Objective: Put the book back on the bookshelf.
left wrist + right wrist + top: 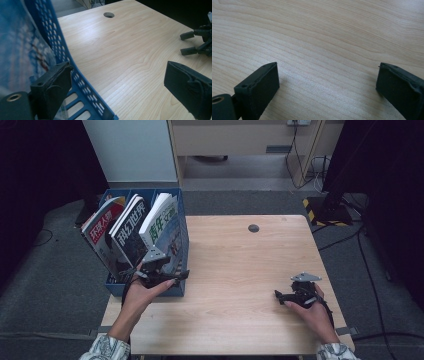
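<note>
At the far left of the tabletop [235, 265] stands a blue rack [181, 210] with three compartments, a magazine leaning upright in each. My left hand-held gripper [172, 270] sits at the rack's near right corner, jaws spread wide. In the left gripper view one jaw lies inside the perforated wall against the rightmost magazine [161, 222], the other outside over bare wood, so the wall stands between them, ungripped. Far to the right, near the tabletop's near right edge, my right hand-held gripper [280, 295] rests low, jaws spread apart over bare wood, grasping nothing.
</note>
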{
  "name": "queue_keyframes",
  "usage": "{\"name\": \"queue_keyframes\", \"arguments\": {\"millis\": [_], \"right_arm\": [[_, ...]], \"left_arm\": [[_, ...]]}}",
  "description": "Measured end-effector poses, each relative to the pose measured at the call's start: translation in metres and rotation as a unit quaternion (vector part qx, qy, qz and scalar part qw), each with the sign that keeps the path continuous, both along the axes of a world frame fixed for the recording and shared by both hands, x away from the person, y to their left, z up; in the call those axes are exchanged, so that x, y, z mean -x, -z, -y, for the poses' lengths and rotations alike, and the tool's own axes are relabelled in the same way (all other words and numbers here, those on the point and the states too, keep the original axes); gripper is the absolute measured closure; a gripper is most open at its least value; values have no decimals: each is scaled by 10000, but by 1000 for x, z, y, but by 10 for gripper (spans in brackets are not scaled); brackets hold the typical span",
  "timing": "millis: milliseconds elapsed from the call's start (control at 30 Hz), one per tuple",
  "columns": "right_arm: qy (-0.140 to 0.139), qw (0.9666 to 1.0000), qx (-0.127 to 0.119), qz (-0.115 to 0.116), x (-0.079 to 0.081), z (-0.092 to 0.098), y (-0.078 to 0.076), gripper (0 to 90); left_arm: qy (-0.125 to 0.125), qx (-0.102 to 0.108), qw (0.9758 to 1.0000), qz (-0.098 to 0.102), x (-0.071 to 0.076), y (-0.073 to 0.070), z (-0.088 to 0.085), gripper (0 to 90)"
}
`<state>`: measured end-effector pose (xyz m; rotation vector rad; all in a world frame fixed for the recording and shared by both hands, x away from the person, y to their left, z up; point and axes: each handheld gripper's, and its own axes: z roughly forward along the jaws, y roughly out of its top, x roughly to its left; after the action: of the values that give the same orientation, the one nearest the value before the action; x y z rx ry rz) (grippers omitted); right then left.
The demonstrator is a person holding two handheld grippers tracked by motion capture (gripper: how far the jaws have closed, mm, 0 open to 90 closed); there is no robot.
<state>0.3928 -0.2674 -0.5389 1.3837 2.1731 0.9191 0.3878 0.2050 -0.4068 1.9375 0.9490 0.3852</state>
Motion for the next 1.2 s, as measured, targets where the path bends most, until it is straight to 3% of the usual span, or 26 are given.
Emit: {"name": "queue_keyframes", "arguments": {"millis": [500, 933, 1200], "right_arm": [[2, 10000, -1, 6, 0, 0, 0, 49], [-1, 10000, 2, 7, 0, 0, 0, 47], [-8, 10000, 7, 9, 0, 0, 0, 46]], "left_arm": [[77, 3, 9998, -177, -9, 7, 31, 28], [222, -128, 9995, -211, -15, 11, 55, 31], [412, -312, 9984, -209, -22, 11, 81, 29]]}}
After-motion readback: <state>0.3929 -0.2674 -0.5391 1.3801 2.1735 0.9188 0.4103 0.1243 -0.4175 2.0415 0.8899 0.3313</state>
